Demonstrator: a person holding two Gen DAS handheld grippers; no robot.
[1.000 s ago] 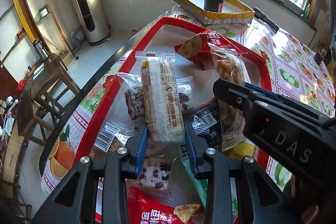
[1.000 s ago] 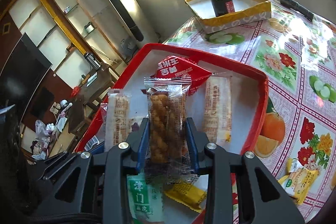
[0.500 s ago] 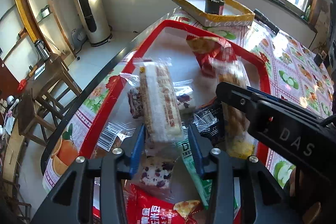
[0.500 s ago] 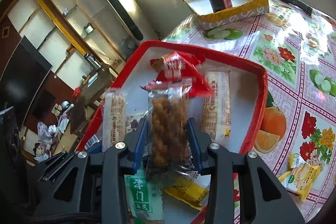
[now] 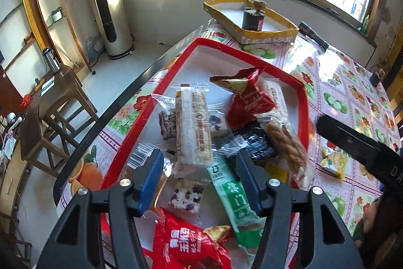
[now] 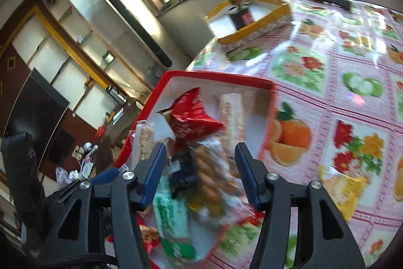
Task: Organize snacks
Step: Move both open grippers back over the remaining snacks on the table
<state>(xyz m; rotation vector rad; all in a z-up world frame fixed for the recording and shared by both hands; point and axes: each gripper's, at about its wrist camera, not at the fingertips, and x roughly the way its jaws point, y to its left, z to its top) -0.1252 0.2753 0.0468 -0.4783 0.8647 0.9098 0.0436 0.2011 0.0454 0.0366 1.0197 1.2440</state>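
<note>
Where snacks crowd the red tray [image 5: 305,102], a yellow box [image 5: 267,35] stands beyond.

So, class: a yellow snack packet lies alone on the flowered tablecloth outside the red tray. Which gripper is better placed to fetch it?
Right. The yellow snack packet lies just beside the right gripper, whose empty jaws are opening; the left gripper hangs over the red tray.

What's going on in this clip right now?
A person with a handheld claw in each hand is sorting wrapped snacks into a red tray on a flower-patterned tablecloth. Both claws are opening. The left claw stands around the near end of a pale cereal bar without pressing it. The right claw is spread around a twisted dough snack pack, which lies on the pile. A yellow snack packet sits outside the tray.
</note>
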